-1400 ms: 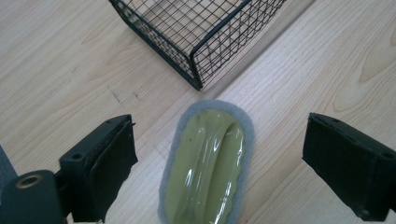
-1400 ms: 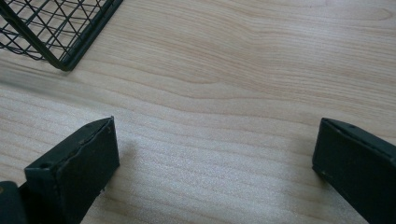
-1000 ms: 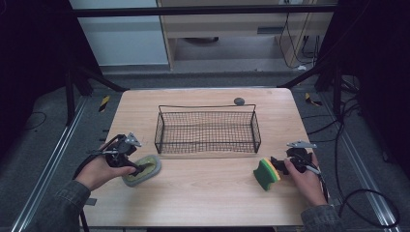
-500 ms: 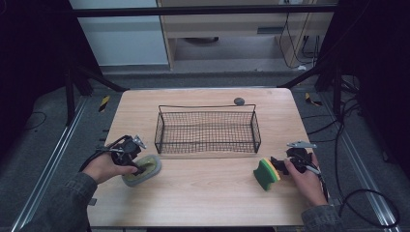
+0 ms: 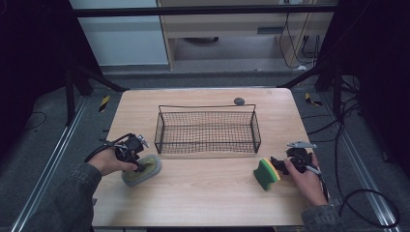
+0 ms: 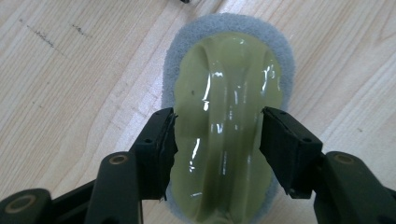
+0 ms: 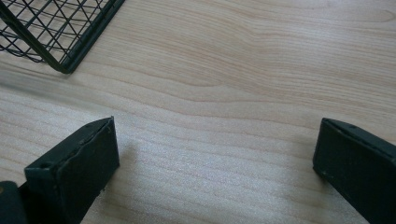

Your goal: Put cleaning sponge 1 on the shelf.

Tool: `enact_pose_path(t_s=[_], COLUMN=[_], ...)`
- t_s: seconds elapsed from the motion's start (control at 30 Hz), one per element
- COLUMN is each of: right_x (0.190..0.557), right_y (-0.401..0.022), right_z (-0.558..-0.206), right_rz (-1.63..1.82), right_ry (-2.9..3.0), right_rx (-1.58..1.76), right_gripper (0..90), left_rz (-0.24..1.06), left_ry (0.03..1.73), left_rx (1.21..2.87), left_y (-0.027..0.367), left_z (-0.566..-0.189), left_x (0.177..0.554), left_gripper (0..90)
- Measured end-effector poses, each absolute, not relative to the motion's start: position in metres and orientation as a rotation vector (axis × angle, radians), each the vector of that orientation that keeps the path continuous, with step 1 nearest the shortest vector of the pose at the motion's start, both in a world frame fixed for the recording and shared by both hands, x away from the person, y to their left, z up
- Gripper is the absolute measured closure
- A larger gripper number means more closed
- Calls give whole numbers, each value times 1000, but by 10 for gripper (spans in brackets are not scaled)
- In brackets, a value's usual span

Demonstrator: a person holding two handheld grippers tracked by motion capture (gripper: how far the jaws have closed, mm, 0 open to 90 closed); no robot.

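Two tongs: left (image 6: 217, 135) pinching scrubber (image 6: 229, 102), right (image 7: 215, 158) spread near basket (image 5: 208, 130).

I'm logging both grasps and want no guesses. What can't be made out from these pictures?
- Left gripper: in its own view the jaws flank the pale green scrubber, but whether they press it is unclear.
- Right gripper: in the high view the hand hides its jaws, so its contact with the green and yellow sponge is uncertain.
- Small dark object behind the wire basket: too small to identify.
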State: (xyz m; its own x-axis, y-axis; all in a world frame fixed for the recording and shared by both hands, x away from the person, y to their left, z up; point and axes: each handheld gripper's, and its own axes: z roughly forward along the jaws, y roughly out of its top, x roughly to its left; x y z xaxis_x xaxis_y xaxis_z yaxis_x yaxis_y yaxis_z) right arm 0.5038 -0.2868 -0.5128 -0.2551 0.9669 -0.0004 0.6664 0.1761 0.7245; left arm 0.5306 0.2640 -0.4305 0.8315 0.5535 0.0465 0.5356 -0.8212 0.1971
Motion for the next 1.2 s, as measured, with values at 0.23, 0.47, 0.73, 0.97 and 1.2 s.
enact_pose_path(t_s=[0.23,0.47,0.73,0.97,1.2], right_x=[504,504,503,503,503], right_y=[-287,-287,-287,-287,-286], right_z=[-513,-513,-513,-513,-513], right_rz=[855,853,854,855,853], right_ry=[1993,1995,1996,1994,1985], right_rx=[1536,1534,1533,1532,1540], right_gripper=[6,6,6,6,6], left_rz=[139,107,182,355,517], left_ry=[850,813,736,627,545], left_rx=[2838,2843,2798,2763,2761], left_y=[267,264,269,269,264], left_z=[-434,-433,-415,-393,-374], left_x=[533,530,515,491,478], left_gripper=[480,701,705,706,707])
